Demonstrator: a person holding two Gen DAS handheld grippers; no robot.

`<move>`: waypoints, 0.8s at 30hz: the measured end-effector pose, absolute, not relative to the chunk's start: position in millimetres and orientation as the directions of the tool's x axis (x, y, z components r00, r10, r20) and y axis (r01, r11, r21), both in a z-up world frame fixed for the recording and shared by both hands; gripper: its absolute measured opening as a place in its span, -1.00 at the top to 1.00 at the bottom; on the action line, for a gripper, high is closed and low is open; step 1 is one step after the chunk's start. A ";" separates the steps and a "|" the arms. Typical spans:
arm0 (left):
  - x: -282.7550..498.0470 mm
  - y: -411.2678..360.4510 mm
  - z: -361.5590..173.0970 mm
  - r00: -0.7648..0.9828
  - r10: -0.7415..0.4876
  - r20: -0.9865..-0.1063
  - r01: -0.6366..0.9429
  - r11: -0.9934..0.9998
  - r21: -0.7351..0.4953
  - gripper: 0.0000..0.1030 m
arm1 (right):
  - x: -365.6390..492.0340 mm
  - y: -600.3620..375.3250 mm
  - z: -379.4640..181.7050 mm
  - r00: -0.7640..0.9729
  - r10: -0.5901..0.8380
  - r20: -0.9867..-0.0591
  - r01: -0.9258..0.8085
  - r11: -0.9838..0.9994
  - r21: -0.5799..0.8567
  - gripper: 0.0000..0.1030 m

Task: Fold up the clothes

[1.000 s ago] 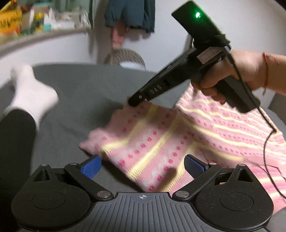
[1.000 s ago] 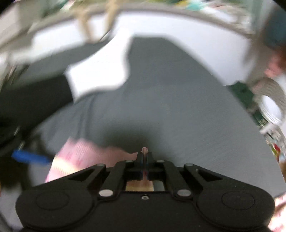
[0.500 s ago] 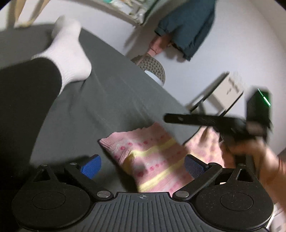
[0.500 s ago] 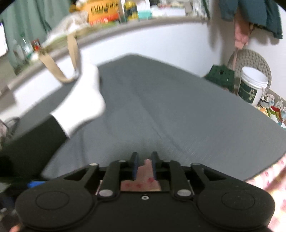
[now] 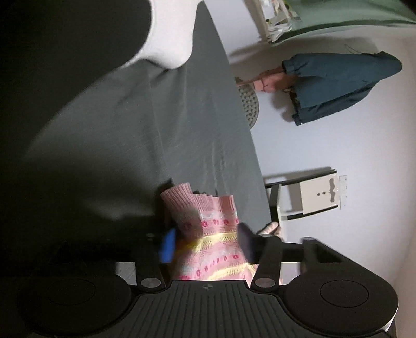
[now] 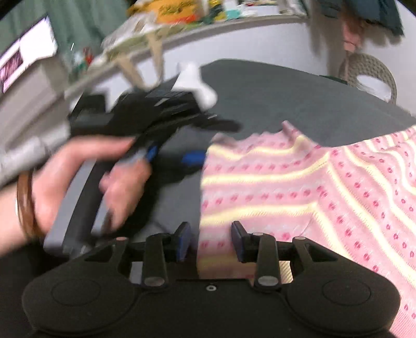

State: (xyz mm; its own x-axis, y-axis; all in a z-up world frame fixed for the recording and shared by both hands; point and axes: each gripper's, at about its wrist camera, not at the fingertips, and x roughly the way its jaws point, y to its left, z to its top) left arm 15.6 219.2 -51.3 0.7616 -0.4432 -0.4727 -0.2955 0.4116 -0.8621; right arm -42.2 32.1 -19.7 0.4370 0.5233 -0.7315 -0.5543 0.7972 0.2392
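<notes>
A pink knit sweater (image 5: 205, 208) with yellow stripes and red dots lies on a grey bed sheet (image 5: 182, 130). In the left wrist view, which is rolled sideways, its ribbed cuff end fills the gap of my left gripper (image 5: 206, 244); the fingers are blurred and partly closed around it. In the right wrist view the sweater (image 6: 299, 187) spreads to the right, and its near edge lies between the parted fingers of my right gripper (image 6: 210, 241). The left gripper (image 6: 173, 156), held by a hand (image 6: 78, 176), is at the sweater's left edge.
A person's dark-clad leg with a white sock (image 5: 169, 33) rests on the bed to the left. Beyond the bed's edge are a hanging blue garment (image 5: 338, 83), a white box on a dark frame (image 5: 317, 195), a cluttered shelf (image 6: 169, 15) and a woven chair back (image 6: 369, 70).
My right gripper went from shut on the sweater to open. My left gripper rolled sideways, moved onto the cuff end, and its fingers narrowed around the cloth.
</notes>
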 end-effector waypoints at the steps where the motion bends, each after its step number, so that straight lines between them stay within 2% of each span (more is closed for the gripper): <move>1: 17.7 215.3 -51.5 0.764 -0.432 -0.479 -0.297 0.422 -0.856 0.31 | -46.3 36.7 -21.9 0.441 0.506 -0.742 -0.560 0.801 0.213 0.33; 2: 19.6 211.7 -51.4 0.767 -0.421 -0.485 -0.299 0.435 -0.850 0.37 | -49.7 40.7 -23.9 0.444 0.487 -0.752 -0.564 0.804 0.188 0.33; 5: 18.1 209.4 -37.5 0.786 -0.356 -0.506 -0.254 0.560 -0.789 0.92 | -57.3 47.0 -32.4 0.439 0.472 -0.764 -0.556 0.811 0.182 0.29; 9: 14.3 199.6 -10.6 0.816 -0.234 -0.529 -0.186 0.760 -0.623 0.95 | -62.3 43.8 -39.3 0.432 0.509 -0.744 -0.542 0.806 0.236 0.00; 12: 13.6 193.0 -4.4 0.810 -0.154 -0.566 -0.185 0.849 -0.496 0.95 | -61.7 46.2 -37.8 0.427 0.514 -0.744 -0.553 0.800 0.234 0.00; 17: 28.3 199.3 -11.7 0.765 -0.072 -0.640 -0.239 0.891 -0.387 0.95 | -66.3 36.4 -17.6 0.445 0.496 -0.745 -0.539 0.813 0.219 0.00; 20: 31.3 190.7 -5.1 0.761 -0.054 -0.647 -0.209 0.923 -0.323 0.94 | -79.8 22.6 -7.3 0.464 0.430 -0.775 -0.503 0.848 0.169 0.00; 24: 24.1 185.9 10.6 0.776 -0.048 -0.629 -0.197 0.929 -0.314 0.93 | -107.9 7.8 -4.3 0.478 0.308 -0.823 -0.476 0.878 0.052 0.00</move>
State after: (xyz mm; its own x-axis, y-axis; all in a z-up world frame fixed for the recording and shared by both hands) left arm 24.1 185.9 10.6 0.7756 -0.0480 -0.6294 -0.1971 0.9288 -0.3137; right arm -107.9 7.8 -4.3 0.4776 0.3076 -0.8230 -0.4759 0.8780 0.0519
